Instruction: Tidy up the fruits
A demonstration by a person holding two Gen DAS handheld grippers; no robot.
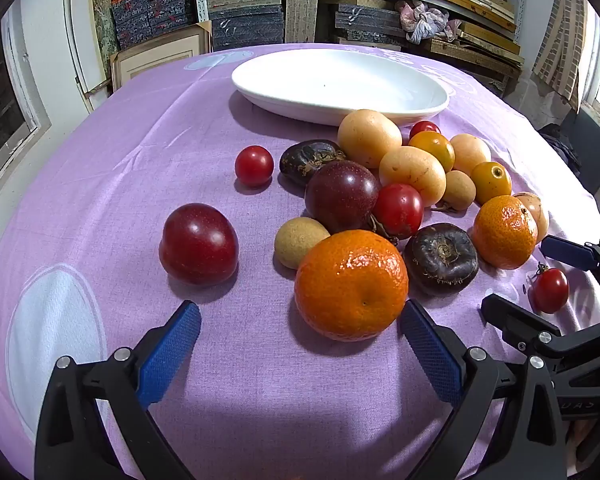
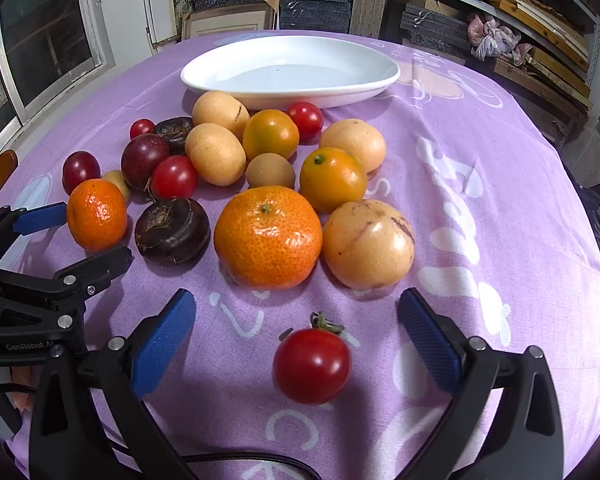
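A: What lies on the surface (image 1: pixel 100 168)?

B: A purple cloth (image 2: pixel 480 184) with white letters I can't read whole, and at the far edge an empty white plate (image 2: pixel 340 88). The fruit (image 2: pixel 268 184) sits heaped just in front of the plate.

A: And the fingers?

B: The left gripper (image 1: pixel 300 352) is spread wide, gripping nothing; a mandarin (image 1: pixel 350 284) sits just ahead of it. The right gripper (image 2: pixel 296 340) is spread too, a tomato (image 2: pixel 312 364) loose between its fingers. "GenRobot.AI" is printed on the left one.

Shelves (image 1: pixel 340 4) of stacked boxes (image 1: pixel 244 20) behind the table.
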